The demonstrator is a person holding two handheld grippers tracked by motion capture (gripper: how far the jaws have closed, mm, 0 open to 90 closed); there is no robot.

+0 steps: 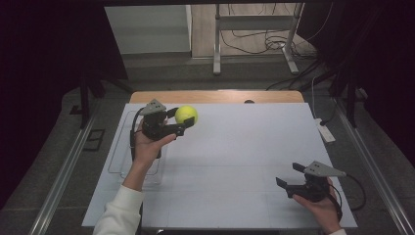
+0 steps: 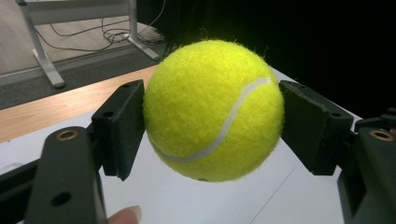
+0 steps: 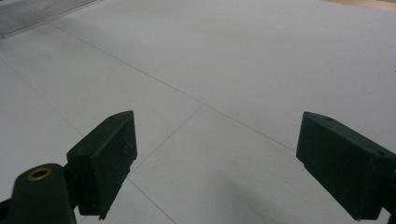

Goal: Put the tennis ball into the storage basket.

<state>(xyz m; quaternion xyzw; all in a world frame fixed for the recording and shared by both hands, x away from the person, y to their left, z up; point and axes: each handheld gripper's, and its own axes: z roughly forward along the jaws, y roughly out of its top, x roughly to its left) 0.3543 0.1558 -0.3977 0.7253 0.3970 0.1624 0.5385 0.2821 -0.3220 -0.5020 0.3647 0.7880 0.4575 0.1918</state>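
Observation:
A yellow tennis ball hangs above the white table at the back left, held by my left gripper. In the left gripper view the ball sits squeezed between both black pads, clear of the surface. My right gripper rests low at the front right of the table, held in a hand. In the right gripper view the right gripper has its jaws standing wide apart over the bare white sheet, with nothing between them.
A clear plastic tray lies at the table's left edge, under the left forearm. A strip of wooden tabletop runs along the far edge. Beyond it stand a metal frame and loose cables on the floor.

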